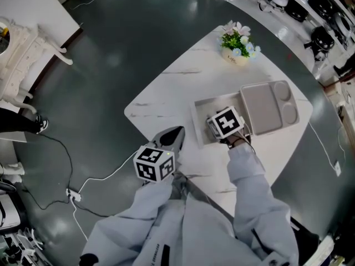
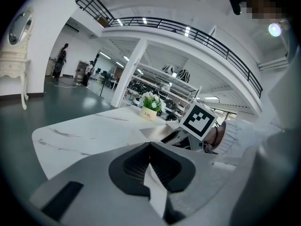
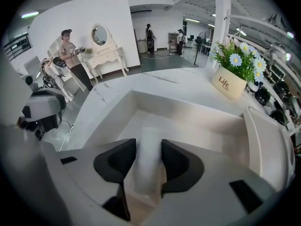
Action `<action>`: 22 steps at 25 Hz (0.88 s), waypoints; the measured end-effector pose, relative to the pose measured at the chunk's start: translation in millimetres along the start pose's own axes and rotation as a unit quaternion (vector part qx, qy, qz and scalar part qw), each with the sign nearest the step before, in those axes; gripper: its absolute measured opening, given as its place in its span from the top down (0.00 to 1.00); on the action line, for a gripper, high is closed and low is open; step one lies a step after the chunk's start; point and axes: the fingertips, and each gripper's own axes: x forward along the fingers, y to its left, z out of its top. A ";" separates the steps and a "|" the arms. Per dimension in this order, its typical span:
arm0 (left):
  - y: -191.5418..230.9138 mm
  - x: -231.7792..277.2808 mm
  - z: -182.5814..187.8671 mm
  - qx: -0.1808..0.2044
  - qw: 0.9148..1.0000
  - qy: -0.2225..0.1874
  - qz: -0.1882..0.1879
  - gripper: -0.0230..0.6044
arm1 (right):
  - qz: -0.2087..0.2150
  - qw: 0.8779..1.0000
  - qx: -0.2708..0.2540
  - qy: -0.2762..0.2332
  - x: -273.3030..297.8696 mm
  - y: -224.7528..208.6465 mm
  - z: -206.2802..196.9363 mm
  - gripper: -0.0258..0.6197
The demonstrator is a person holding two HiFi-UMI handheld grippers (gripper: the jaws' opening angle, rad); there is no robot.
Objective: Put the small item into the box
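A small white soft-looking item (image 3: pixel 148 168) sits between the two dark pads of my right gripper (image 3: pixel 149 147), touching both. It hangs just over the floor of the open white box (image 3: pixel 188 112). In the head view the right gripper (image 1: pixel 222 127) is inside the box (image 1: pixel 202 115), and its marker cube hides the jaws and the item. My left gripper (image 1: pixel 172 137) hovers at the table's near edge, left of the box. Its jaws meet in a line (image 2: pixel 150 147) and hold nothing I can make out.
The box's grey lid (image 1: pixel 269 107) lies right beside the box, on its right (image 3: pixel 265 135). A pot of flowers (image 1: pixel 237 51) stands at the far side of the white marble table (image 1: pixel 161 101). People stand by a white dresser (image 3: pixel 106 55) in the background. Cables lie on the floor.
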 end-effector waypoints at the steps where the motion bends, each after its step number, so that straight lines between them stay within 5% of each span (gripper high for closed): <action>1: 0.5 -0.3 0.5 0.000 1.000 0.000 0.000 0.97 | 0.006 1.000 0.006 0.002 0.0 2.3 -1.0 0.70; 11: -7.5 -8.9 15.8 0.008 1.000 -0.015 -0.010 0.97 | 0.034 0.994 0.073 -0.080 -32.1 3.2 16.6 0.65; 17: -16.2 -18.7 39.2 0.028 0.999 -0.040 -0.022 0.97 | 0.025 0.984 0.068 -0.162 -70.8 5.2 28.4 0.88; 22: -26.9 -30.4 62.9 0.047 0.996 -0.067 -0.033 0.97 | 0.013 0.973 0.082 -0.214 -101.1 6.3 28.7 0.96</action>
